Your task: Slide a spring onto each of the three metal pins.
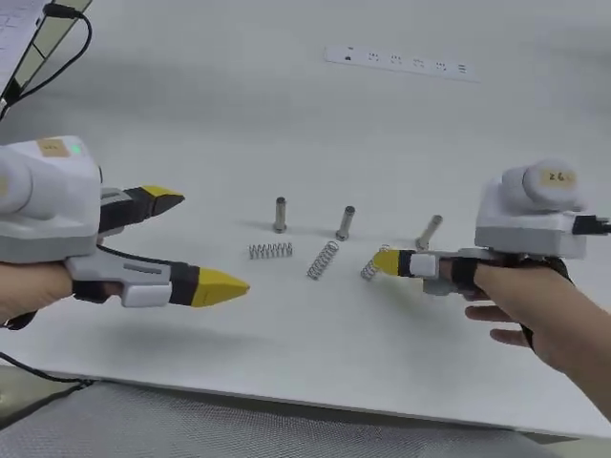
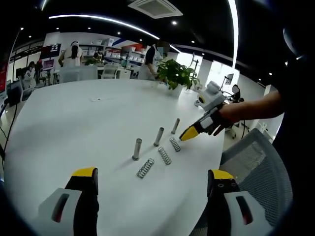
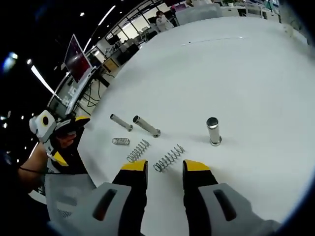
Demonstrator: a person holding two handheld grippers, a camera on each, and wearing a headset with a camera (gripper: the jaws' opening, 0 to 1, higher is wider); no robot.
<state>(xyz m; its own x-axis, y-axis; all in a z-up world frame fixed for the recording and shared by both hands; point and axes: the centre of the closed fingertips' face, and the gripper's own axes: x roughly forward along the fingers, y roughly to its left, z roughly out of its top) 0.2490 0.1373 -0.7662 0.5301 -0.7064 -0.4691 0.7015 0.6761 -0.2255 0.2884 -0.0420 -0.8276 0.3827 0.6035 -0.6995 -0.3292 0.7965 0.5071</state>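
Three short metal pins (image 1: 280, 214) (image 1: 346, 222) (image 1: 430, 232) stand in a row on the white table (image 1: 286, 114). In front of each lies a loose spring (image 1: 271, 251) (image 1: 323, 260) (image 1: 370, 269). My right gripper (image 1: 387, 260) is low on the table at the rightmost spring (image 3: 169, 158), whose near end lies between the yellow fingertips (image 3: 135, 167); the jaws stand apart and do not clamp it. My left gripper (image 1: 200, 243) hovers left of the row, wide open and holding nothing. From the left gripper view the pins (image 2: 137, 148) and springs (image 2: 145, 167) lie ahead.
A white power strip (image 1: 399, 62) lies at the table's far side. A black cable (image 1: 67, 52) runs at the far left. The table's front edge (image 1: 286, 391) is close below the grippers. A grey chair (image 2: 251, 162) stands beside the table.
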